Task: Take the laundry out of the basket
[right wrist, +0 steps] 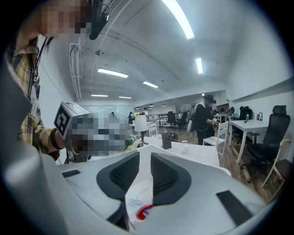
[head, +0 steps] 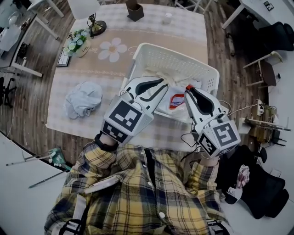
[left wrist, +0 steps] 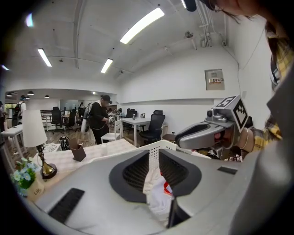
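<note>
A white plastic laundry basket stands on the table's near right part. Inside it lies a white garment with a red print. Both grippers reach into the basket over that garment. My left gripper has its jaws a little apart, and the white cloth lies loosely in the gap between them. My right gripper also stands slightly open, with the same white and red cloth between its jaws. A crumpled light blue garment lies on the table left of the basket.
On the far part of the table stand a flower vase, a small lamp, a brown holder and a glass. Desks, office chairs and a standing person fill the room beyond. Bags and cables lie on the floor at the right.
</note>
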Motion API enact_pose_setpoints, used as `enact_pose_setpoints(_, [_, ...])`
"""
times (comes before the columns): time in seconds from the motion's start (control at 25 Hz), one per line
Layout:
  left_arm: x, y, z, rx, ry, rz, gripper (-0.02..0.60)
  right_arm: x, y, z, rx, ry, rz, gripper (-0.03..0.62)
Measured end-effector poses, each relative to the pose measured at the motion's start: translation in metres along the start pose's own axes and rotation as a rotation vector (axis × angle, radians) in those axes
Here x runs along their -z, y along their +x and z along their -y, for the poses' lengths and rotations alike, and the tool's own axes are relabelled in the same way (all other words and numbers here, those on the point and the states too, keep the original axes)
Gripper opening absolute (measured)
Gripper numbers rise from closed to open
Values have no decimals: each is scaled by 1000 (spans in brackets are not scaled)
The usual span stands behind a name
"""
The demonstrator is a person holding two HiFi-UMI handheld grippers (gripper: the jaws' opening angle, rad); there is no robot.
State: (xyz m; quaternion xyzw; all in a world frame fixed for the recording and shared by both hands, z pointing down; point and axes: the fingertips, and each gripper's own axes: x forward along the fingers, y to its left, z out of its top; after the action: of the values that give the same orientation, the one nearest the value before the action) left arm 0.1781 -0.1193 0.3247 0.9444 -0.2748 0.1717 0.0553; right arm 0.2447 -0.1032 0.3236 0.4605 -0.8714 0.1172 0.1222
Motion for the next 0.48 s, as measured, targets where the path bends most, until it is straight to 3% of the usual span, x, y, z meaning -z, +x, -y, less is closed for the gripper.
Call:
enact_pose_setpoints(0.24, [12,35,-4,48,24,-86,162,15,11,10,-94,-68,-100,162])
enact_pose_setpoints(0.48, [30,66,-12,92,46,-167,189,33,28,18,-173,-175,-224,229])
